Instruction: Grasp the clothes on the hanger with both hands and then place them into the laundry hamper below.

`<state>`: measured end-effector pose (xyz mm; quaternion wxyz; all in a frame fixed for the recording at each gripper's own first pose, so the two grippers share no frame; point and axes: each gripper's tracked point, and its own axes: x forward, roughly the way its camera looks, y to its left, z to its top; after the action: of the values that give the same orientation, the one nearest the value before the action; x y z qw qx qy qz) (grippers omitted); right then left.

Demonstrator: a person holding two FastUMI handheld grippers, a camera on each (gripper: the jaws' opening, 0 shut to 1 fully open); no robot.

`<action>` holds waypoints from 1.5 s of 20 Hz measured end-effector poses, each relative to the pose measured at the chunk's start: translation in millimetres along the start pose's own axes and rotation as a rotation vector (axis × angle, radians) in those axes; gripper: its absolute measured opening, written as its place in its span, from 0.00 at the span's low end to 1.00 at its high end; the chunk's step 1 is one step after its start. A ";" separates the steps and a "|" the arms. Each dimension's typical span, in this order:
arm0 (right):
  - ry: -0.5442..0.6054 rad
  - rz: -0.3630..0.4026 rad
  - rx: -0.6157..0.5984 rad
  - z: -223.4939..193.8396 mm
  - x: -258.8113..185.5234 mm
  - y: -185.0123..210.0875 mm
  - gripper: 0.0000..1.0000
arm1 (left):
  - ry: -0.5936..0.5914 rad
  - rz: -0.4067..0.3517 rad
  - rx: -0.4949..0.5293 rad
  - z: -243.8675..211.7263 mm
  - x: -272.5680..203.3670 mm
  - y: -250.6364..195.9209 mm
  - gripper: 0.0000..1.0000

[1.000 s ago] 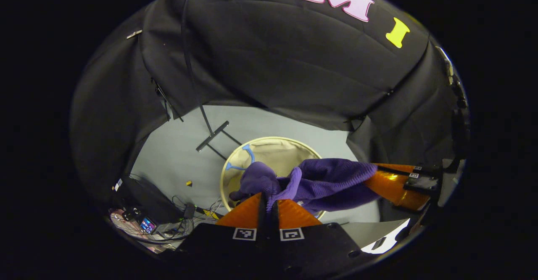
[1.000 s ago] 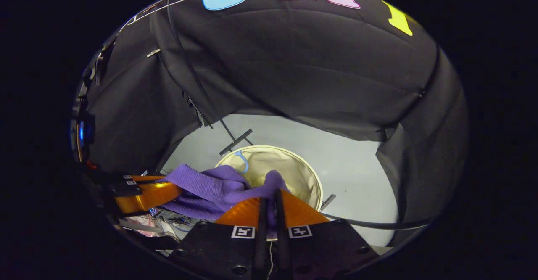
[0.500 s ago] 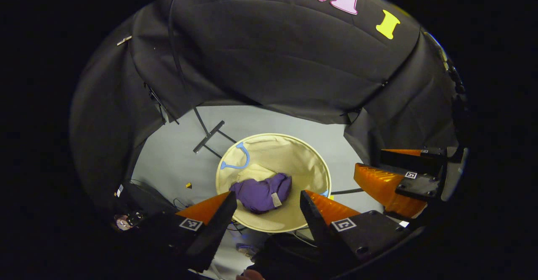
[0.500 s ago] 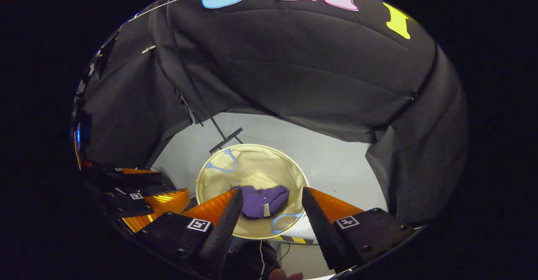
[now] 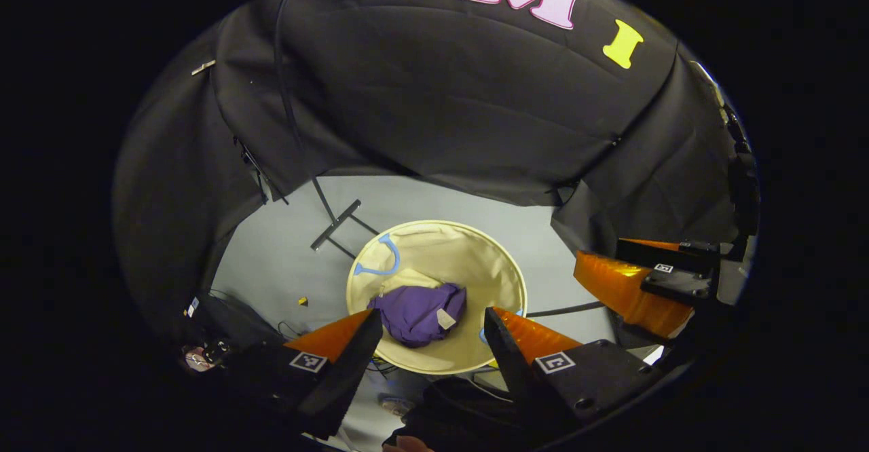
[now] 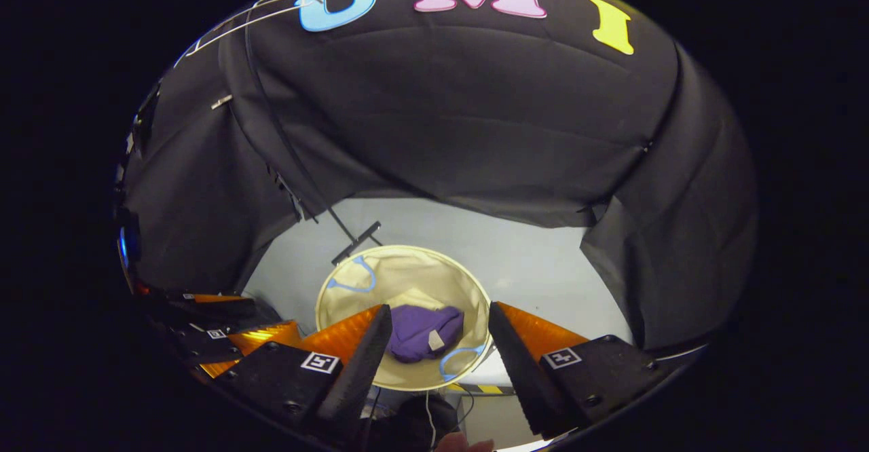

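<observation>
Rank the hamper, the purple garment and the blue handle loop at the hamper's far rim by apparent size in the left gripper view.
1. laundry hamper: largest, its round rim encloses the other two.
2. purple garment: bunched at the hamper's bottom, covering part of the floor.
3. blue handle loop: smallest, a thin loop on the far rim.

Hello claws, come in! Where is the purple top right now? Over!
Left claw open, holding nothing. Right claw open, holding nothing. Purple top bunched at the bottom of the laundry hamper. Nothing in the way.

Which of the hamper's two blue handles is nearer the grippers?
The blue handle on the hamper's near rim, beside the purple garment. The other handle sits on the far rim.
</observation>
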<state>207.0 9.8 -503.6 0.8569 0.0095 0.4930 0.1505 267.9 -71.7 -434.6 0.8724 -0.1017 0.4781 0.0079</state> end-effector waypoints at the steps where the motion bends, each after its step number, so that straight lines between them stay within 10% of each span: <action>1: -0.040 -0.010 0.004 11.1 -7.9 0.3 0.93 | -0.024 -0.002 0.003 7.2 -5.2 -1.2 0.95; 13: -0.506 -0.168 -0.006 130.6 -166.6 17.3 0.95 | -0.454 -0.002 0.109 98.3 -152.4 -2.2 0.95; 30: -0.767 -0.236 0.018 129.1 -360.8 88.2 0.98 | -0.858 -0.028 0.199 112.6 -389.9 4.2 0.91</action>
<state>125.4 14.6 -118.9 0.9900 0.0159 0.1364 0.0324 149.5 -14.3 -50.6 0.9975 -0.0111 0.0694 -0.0085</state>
